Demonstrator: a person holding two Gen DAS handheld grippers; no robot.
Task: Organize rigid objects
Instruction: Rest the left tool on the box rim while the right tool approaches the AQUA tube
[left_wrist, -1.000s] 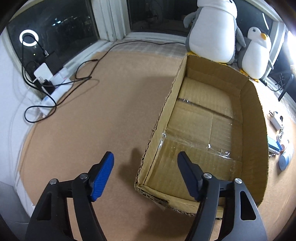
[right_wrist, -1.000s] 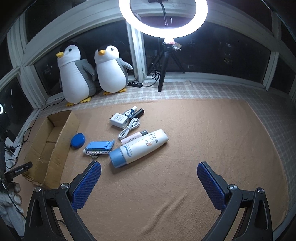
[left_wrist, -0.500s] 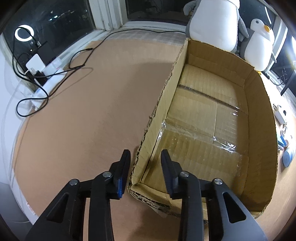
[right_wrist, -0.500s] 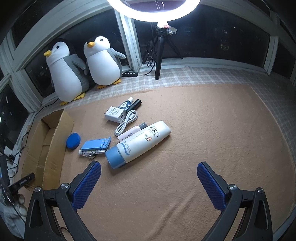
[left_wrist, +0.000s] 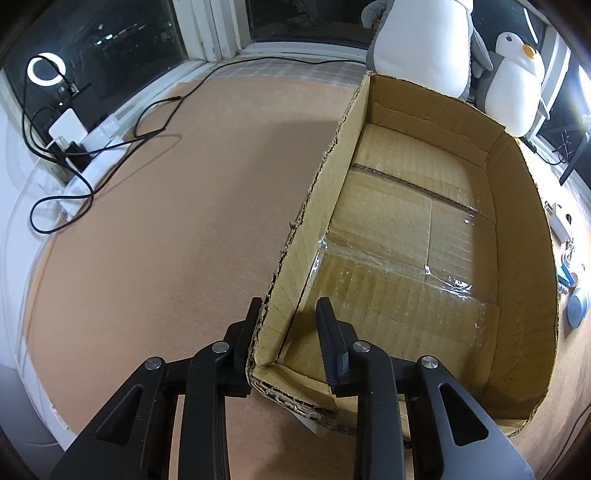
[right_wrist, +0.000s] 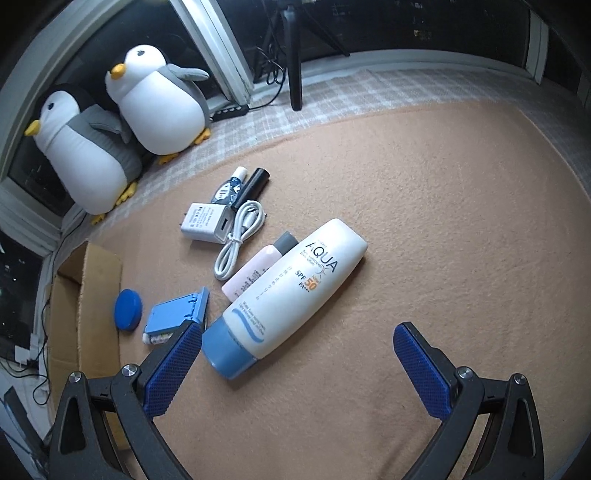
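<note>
Two grippers at work. Left gripper (left_wrist: 288, 317) clamped on near corner wall of cardboard box (left_wrist: 517, 236), one finger outside, other inside; jaws just closed onto that wall. Box bare inside, stretching ahead of left gripper. Right gripper (right_wrist: 295, 354) spread wide, nothing between fingers, pointed steeply down at carpet (right_wrist: 443, 221). Just ahead, near its left finger: large white sunscreen bottle (right_wrist: 291, 291) lying flat, blue cap nearest. Beyond it: pink tube (right_wrist: 255, 269), coiled white cable (right_wrist: 238, 240), white charger (right_wrist: 203, 223), black stick (right_wrist: 255, 182). Further left: blue case (right_wrist: 173, 314) and blue round tin (right_wrist: 127, 308), beside box wall.
</note>
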